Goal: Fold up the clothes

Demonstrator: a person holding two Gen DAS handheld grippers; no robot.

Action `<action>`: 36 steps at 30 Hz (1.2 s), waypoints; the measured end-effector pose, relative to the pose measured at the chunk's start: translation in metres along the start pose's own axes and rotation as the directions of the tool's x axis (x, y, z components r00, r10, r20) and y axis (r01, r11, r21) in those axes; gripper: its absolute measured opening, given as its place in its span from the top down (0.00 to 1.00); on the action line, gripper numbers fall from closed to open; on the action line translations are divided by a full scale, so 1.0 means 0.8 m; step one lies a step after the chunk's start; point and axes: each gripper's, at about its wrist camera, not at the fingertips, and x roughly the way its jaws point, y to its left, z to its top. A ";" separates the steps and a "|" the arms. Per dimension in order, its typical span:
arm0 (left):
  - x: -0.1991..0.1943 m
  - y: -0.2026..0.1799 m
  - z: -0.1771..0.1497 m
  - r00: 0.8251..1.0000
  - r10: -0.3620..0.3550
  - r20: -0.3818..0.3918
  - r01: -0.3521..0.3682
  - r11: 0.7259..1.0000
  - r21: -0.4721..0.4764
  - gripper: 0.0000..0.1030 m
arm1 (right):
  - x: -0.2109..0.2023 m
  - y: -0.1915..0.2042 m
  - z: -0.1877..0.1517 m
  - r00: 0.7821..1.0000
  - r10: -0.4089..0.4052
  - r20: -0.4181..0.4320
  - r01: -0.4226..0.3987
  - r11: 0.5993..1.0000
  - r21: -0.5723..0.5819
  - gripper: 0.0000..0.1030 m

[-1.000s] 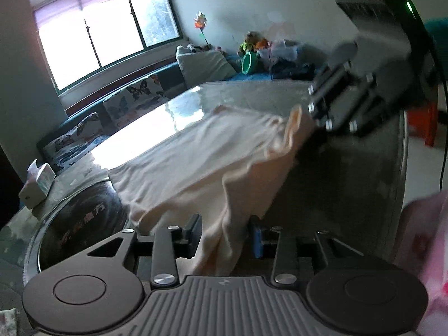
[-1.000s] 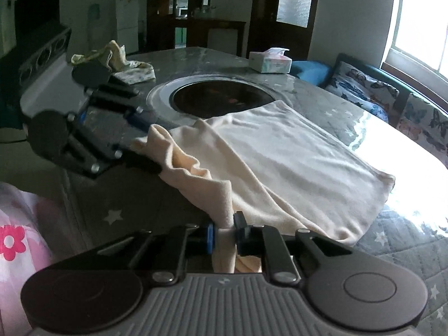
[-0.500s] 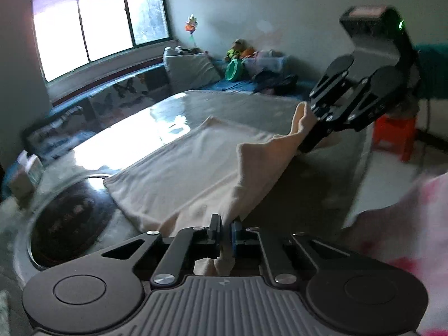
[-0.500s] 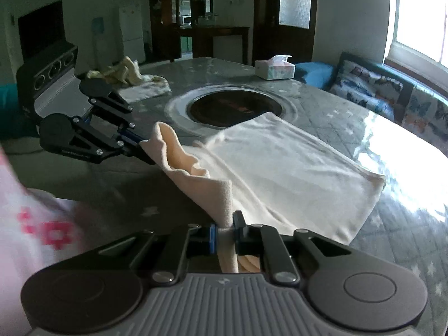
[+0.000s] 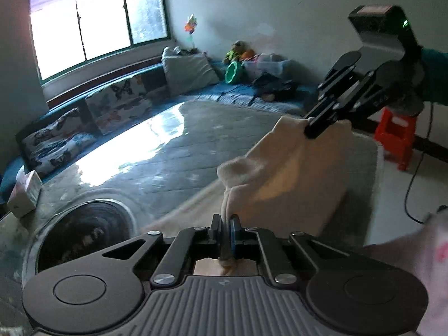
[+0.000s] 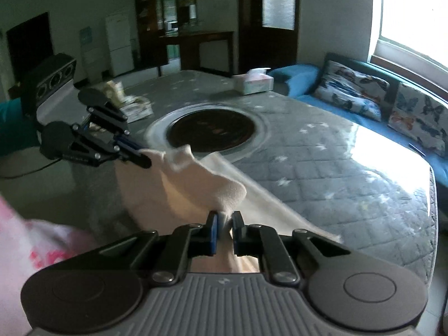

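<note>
A cream garment point(image 5: 291, 179) hangs stretched between my two grippers above the grey quilted table point(image 5: 173, 151). My left gripper point(image 5: 225, 224) is shut on one corner of its edge. My right gripper point(image 6: 224, 221) is shut on the other corner. Each gripper shows in the other's view: the right gripper point(image 5: 310, 131) at the upper right, the left gripper point(image 6: 145, 162) at the left, both pinching the cream garment point(image 6: 196, 179). The cloth sags between them, and its lower part trails down toward the table and is partly hidden behind the gripper bodies.
A dark round inset point(image 6: 212, 130) sits in the table's middle. A tissue box point(image 6: 253, 82) and a small pile of clothes point(image 6: 126, 100) lie at the far side. Butterfly cushions point(image 6: 350, 92) line the window bench. A red stool point(image 5: 397, 137) stands on the floor beyond the table edge.
The left gripper has shut on the cloth's corner. Both grippers have risen, lifting most of the garment off the table, where it lay spread before.
</note>
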 end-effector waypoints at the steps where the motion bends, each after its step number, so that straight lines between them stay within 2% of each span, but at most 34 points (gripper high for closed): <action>1: 0.015 0.008 0.001 1.000 0.015 -0.013 -0.015 1.000 -0.003 0.94 | 0.010 -0.010 0.003 1.000 -0.008 0.000 0.008 1.000 0.005 0.92; 5: 0.071 0.041 -0.002 0.997 0.057 -0.061 -0.061 0.996 -0.058 0.94 | 0.054 -0.045 0.011 0.999 -0.037 -0.008 0.037 0.999 0.037 0.92; 11: 0.119 0.055 -0.024 0.989 0.060 -0.136 -0.075 0.992 -0.106 0.94 | 0.120 -0.066 -0.018 0.994 -0.074 -0.075 0.080 0.993 0.086 0.92; 14: 0.115 0.058 -0.023 0.990 0.075 -0.116 -0.088 0.990 -0.107 0.94 | 0.131 -0.070 -0.028 0.993 -0.080 -0.085 0.089 0.989 0.114 0.92; 18: 0.093 0.063 0.003 0.992 0.124 -0.018 -0.125 0.986 -0.114 0.95 | 0.110 -0.067 -0.014 0.992 -0.124 0.009 0.122 0.986 0.110 0.92; 20: 0.091 0.066 0.014 0.985 0.168 0.028 -0.164 0.980 -0.112 0.95 | 0.100 -0.068 -0.005 0.984 -0.170 0.059 0.164 0.981 0.101 0.92; 22: 0.109 0.069 0.013 0.977 0.211 0.013 -0.208 0.972 -0.114 0.94 | 0.109 -0.074 -0.007 0.976 -0.210 0.064 0.202 0.972 0.116 0.92; 24: 0.134 0.070 0.009 0.969 0.245 -0.022 -0.246 0.963 -0.112 0.94 | 0.133 -0.083 -0.017 0.970 -0.240 0.025 0.233 0.960 0.153 0.92; 26: 0.158 0.068 0.000 0.963 0.262 -0.065 -0.268 0.958 -0.104 0.93 | 0.161 -0.088 -0.029 0.967 -0.256 -0.018 0.255 0.952 0.168 0.91; 28: 0.170 0.063 -0.005 0.957 0.277 -0.085 -0.284 0.955 -0.089 0.90 | 0.170 -0.089 -0.033 0.963 -0.268 -0.016 0.266 0.947 0.179 0.90; 30: 0.172 0.059 -0.004 0.951 0.299 -0.082 -0.305 0.949 -0.073 0.83 | 0.166 -0.088 -0.029 0.960 -0.281 -0.012 0.279 0.944 0.177 0.84; 33: 0.161 0.067 0.003 0.952 0.298 -0.063 -0.304 0.945 -0.120 0.82 | 0.151 -0.081 -0.019 0.957 -0.289 0.013 0.283 0.945 0.163 0.84; 36: 0.148 0.073 0.017 0.953 0.302 -0.024 -0.301 0.935 -0.188 0.86 | 0.147 -0.074 -0.010 0.969 -0.243 0.046 0.232 0.958 0.166 0.84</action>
